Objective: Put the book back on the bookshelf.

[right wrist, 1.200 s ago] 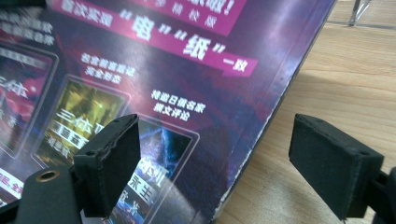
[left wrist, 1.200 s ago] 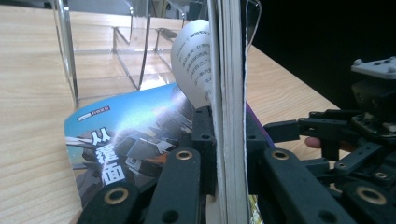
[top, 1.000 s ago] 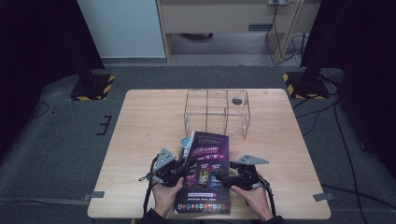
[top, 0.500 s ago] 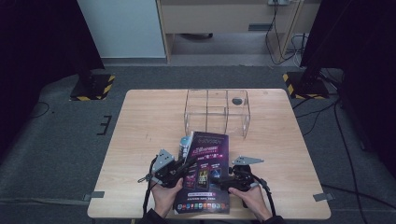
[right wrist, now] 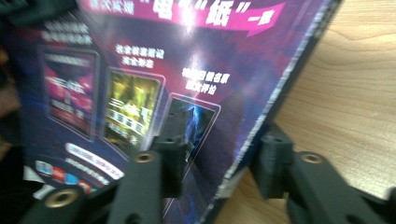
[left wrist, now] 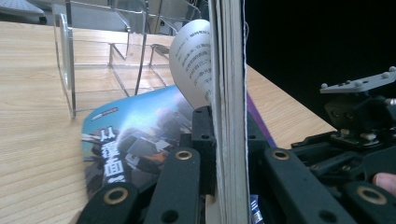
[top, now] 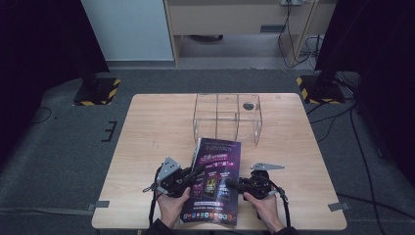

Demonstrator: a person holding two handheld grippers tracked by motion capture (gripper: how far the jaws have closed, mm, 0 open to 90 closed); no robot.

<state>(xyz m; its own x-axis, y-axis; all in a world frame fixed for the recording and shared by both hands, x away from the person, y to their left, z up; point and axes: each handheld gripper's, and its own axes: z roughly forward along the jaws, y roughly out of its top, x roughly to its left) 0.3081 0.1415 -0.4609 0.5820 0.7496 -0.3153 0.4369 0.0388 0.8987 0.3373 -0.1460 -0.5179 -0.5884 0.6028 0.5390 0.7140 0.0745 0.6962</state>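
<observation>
Near the front edge of the table [top: 147, 122] I have a purple magazine [top: 215, 181] held between both tools. My left hand-held gripper [top: 188, 175] pinches its left edge tight, pages standing between the jaws. My right hand-held gripper [top: 234, 184] straddles the right edge; its jaws have just been closing, but one pad is not yet touching. Clear plastic organizer [top: 227, 117] sits just behind.

Your magazine [top: 215, 181] lies on the near part of the tabletop [top: 151, 127], between your two claws: left claw [top: 193, 172] at its left edge, right claw [top: 231, 184] at its right. Just behind it stands the clear divided box [top: 227, 117], near the tabletop's far edge.
</observation>
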